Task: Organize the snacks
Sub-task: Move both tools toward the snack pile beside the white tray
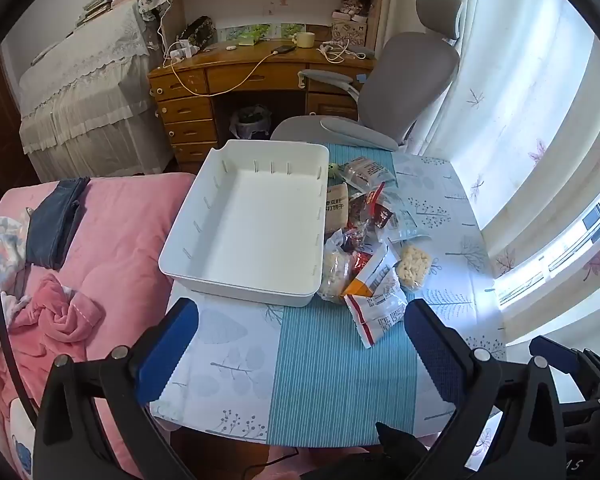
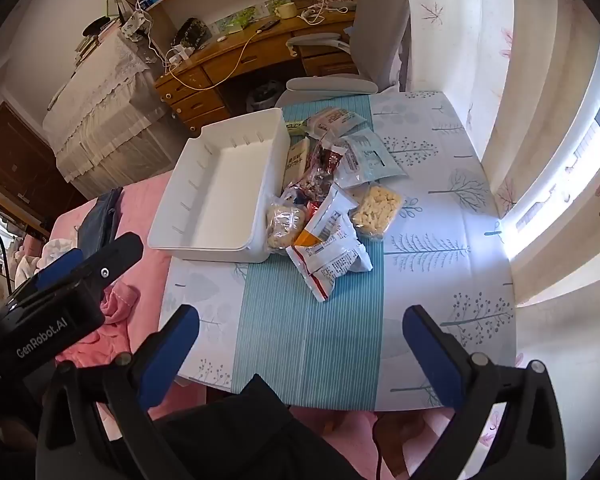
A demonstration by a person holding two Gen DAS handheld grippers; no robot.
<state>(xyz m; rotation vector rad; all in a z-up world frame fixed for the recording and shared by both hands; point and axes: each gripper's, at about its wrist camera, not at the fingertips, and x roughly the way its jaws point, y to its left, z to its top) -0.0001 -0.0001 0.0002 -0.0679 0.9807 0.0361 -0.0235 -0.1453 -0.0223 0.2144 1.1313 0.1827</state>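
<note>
Snacks (image 1: 370,248) sit in a loose pile on the small table (image 1: 324,364), touching the right wall of the white bin (image 1: 242,220), which holds nothing. Nearest packet is white with a red stripe (image 2: 328,266), a clear bag of pale puffs (image 2: 376,208) just behind it to the right. Left gripper (image 1: 300,344) and right gripper (image 2: 300,344) both hover over the near table edge, jaws fully spread, gripping nothing, well short of the pile.
</note>
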